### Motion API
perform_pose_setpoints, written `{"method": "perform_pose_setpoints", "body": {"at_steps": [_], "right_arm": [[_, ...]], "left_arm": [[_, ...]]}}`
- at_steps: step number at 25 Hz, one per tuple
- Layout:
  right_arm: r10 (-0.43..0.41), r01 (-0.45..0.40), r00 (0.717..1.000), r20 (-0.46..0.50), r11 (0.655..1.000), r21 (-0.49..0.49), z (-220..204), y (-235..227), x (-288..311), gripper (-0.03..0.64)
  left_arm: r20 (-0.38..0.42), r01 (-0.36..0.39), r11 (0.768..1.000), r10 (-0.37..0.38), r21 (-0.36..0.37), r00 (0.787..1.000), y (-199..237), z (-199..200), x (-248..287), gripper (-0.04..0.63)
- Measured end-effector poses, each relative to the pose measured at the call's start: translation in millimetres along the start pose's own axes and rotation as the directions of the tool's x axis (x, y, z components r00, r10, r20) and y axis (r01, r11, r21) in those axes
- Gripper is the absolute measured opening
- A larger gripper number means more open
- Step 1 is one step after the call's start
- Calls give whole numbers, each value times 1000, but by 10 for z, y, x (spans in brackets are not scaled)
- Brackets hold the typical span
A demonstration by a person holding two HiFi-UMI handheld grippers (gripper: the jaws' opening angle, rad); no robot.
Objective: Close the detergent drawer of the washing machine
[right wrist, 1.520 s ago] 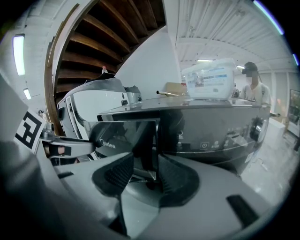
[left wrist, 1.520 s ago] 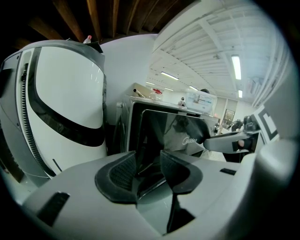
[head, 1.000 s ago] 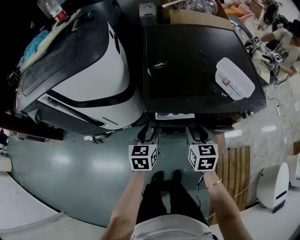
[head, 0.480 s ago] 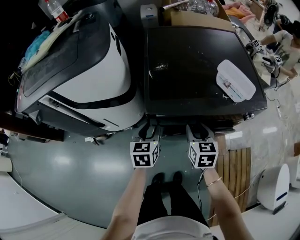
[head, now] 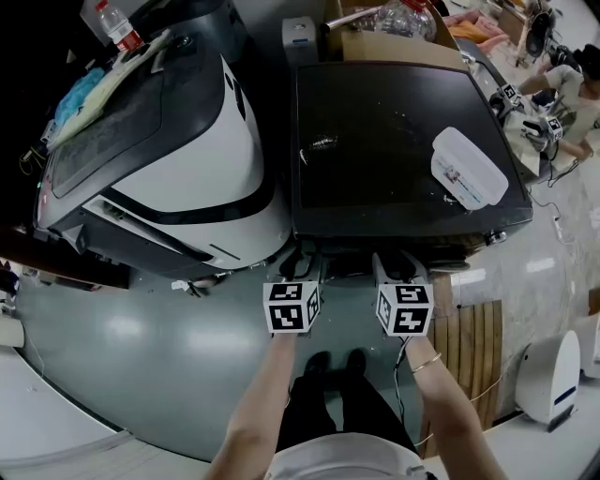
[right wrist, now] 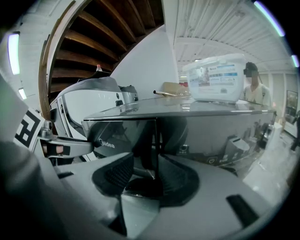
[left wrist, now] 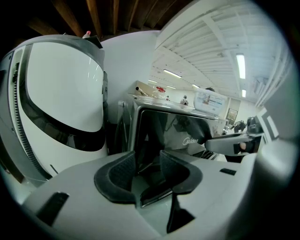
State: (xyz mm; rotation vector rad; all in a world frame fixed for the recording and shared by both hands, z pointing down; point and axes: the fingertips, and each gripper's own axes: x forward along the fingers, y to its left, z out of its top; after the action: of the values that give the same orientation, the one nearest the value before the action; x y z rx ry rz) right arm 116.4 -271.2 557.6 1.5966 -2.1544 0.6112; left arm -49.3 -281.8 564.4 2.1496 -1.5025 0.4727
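The dark washing machine (head: 384, 141) stands in front of me, seen from above in the head view. Its glossy detergent drawer front (right wrist: 117, 140), with a brand logo, fills the left of the right gripper view and also shows in the left gripper view as the drawer front (left wrist: 183, 136). From above it sits tucked under the machine's front lip. My left gripper (head: 302, 257) is open against the drawer's left edge, which stands between the pads (left wrist: 119, 171). My right gripper (head: 398, 259) is open at the drawer's right seam, which shows between its pads (right wrist: 176, 171).
A white-and-black machine (head: 187, 141) stands close on the left. A white lidded container (head: 469, 161) lies on the washer's top. A cardboard box (head: 394, 28) is behind, a slatted wooden mat (head: 473, 347) and a white appliance (head: 548, 361) are on the floor at right. A person (head: 572, 84) works at far right.
The drawer, which stuck out with a pale strip showing below the washer's front edge, has slid in under the lip. Both grippers moved forward with it.
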Motion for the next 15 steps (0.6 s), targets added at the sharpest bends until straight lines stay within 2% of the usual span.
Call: {"method": "perform_pose_setpoints", "body": {"at_steps": [4, 7, 15], "right_arm": [[6, -6, 1000, -11, 1000, -15, 16, -5, -21, 158], [3, -2, 1000, 19, 1000, -16, 104, -6, -104, 158], [32, -31, 996, 81, 999, -12, 271, 113, -412, 158]], "left_arm": [[-16, 7, 1000, -7, -14, 1000, 15, -1, -13, 141], [-12, -9, 1000, 9, -21, 1000, 45, 11, -60, 140], [50, 14, 1000, -14, -8, 999, -94, 160, -300, 114]]}}
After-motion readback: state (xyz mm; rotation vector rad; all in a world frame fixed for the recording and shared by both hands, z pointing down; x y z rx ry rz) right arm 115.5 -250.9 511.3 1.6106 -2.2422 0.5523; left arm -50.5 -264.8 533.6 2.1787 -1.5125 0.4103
